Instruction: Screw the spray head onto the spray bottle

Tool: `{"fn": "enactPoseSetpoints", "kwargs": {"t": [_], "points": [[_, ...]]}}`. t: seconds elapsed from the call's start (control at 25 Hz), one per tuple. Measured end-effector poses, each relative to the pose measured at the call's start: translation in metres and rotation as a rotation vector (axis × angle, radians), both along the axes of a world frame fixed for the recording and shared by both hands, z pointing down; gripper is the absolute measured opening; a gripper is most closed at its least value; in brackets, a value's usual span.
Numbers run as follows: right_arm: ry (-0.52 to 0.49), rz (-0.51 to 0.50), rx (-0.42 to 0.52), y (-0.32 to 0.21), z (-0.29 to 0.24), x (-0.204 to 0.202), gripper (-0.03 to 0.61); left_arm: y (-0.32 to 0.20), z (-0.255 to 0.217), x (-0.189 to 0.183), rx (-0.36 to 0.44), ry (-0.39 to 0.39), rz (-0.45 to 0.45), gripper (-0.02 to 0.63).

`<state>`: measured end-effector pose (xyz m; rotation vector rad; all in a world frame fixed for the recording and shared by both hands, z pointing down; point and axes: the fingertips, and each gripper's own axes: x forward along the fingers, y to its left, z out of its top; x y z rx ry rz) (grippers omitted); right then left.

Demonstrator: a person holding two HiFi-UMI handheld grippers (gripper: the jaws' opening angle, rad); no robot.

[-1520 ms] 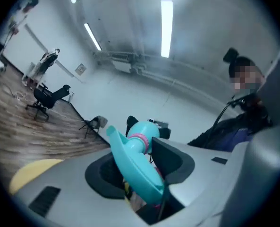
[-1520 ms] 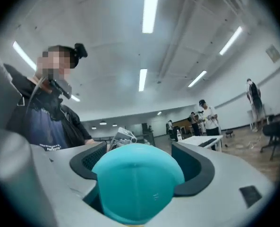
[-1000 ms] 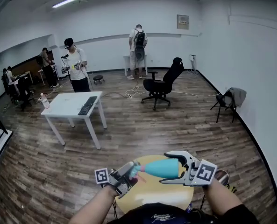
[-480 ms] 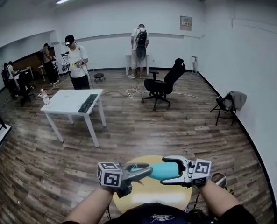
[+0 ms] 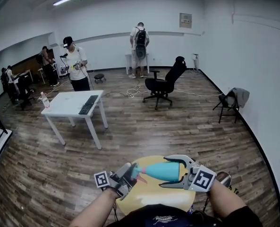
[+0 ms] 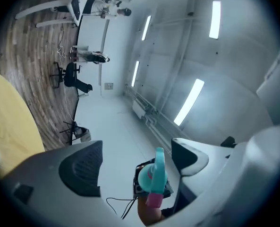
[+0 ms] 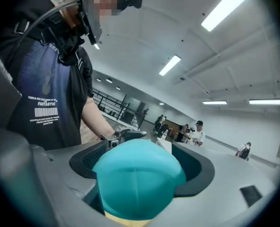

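A teal spray bottle (image 5: 164,170) lies level above the round yellow table (image 5: 154,196). My right gripper (image 5: 174,172) is shut on its body; in the right gripper view the bottle's base (image 7: 137,183) fills the space between the jaws. The teal spray head (image 5: 137,170) with its pink nozzle (image 6: 154,200) sits on the bottle's neck, at the left end. My left gripper (image 5: 129,176) stands around that head, and its jaws have just been opening. In the left gripper view the spray head (image 6: 155,176) lies between them with a gap on each side.
A white table (image 5: 69,109) with a black keyboard (image 5: 88,106) stands at the left. Further back are a black office chair (image 5: 164,85) and several standing people. A folding chair with a jacket (image 5: 233,100) is by the right wall. Wooden floor lies all round.
Half a second ago my left gripper was closed on the spray head with its marker cube turned up. It has since swung back down to the left with its jaws wide. The right gripper kept holding the bottle.
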<state>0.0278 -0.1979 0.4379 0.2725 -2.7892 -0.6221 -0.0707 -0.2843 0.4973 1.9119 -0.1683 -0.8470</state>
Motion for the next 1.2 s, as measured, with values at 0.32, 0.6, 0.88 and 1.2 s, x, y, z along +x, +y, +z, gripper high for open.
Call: {"fn": "enactPoseSetpoints", "kwargs": {"t": [0.32, 0.6, 0.88, 1.2], "points": [[-0.376, -0.08, -0.531, -0.036, 0.004, 0.034, 0.44, 0.058, -0.022, 0.077, 0.469, -0.651, 0.162, 0.183], [-0.403, -0.073, -0.561, -0.034, 0.01, 0.032, 0.44, 0.06, -0.015, 0.076, 0.541, -0.797, 0.178, 0.193], [-0.109, -0.011, -0.03, 0.002, -0.025, 0.011, 0.44, 0.017, -0.026, 0.032, 0.07, -0.048, 0.087, 0.39], [-0.267, -0.102, -0.321, -0.012, -0.009, 0.018, 0.442, 0.069, -0.042, 0.089, 0.4, -0.486, 0.24, 0.233]]}}
